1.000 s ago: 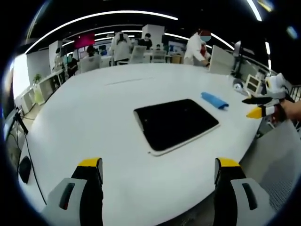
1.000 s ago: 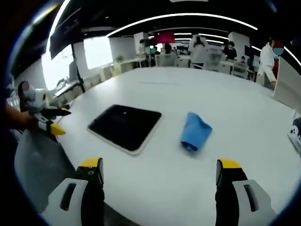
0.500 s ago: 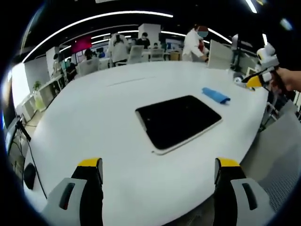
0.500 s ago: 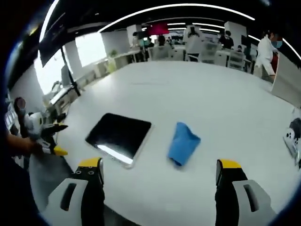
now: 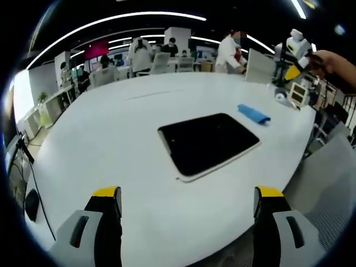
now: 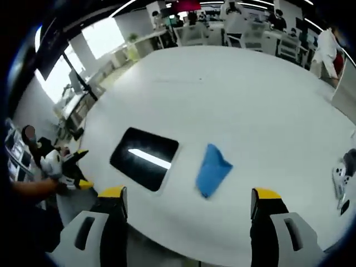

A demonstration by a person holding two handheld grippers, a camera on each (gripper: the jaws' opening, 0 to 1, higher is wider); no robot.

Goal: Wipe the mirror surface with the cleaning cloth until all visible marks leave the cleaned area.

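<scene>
A dark rectangular mirror (image 5: 208, 142) with a pale rim lies flat on the white table (image 5: 111, 128); in the right gripper view the mirror (image 6: 143, 158) reflects a ceiling light. A folded blue cloth (image 5: 253, 114) lies just beyond the mirror's far right corner, and the cloth (image 6: 212, 169) sits right of the mirror in the right gripper view. My left gripper (image 5: 186, 200) is open above the table's near edge, nothing between its jaws. My right gripper (image 6: 186, 203) is open, high above the table. The right gripper (image 5: 295, 61) appears at upper right in the left gripper view; the left gripper (image 6: 69, 169) appears at lower left in the right gripper view.
White devices (image 6: 345, 181) lie at the table's right edge. A laptop (image 5: 260, 69) stands at the far side. Several people and chairs (image 5: 150, 55) are at desks beyond the table. A black cable (image 5: 33, 178) hangs off the table's left side.
My right gripper has risen well above the table, so its view looks down on mirror and cloth. The left gripper has barely moved. Mirror and cloth lie where they were.
</scene>
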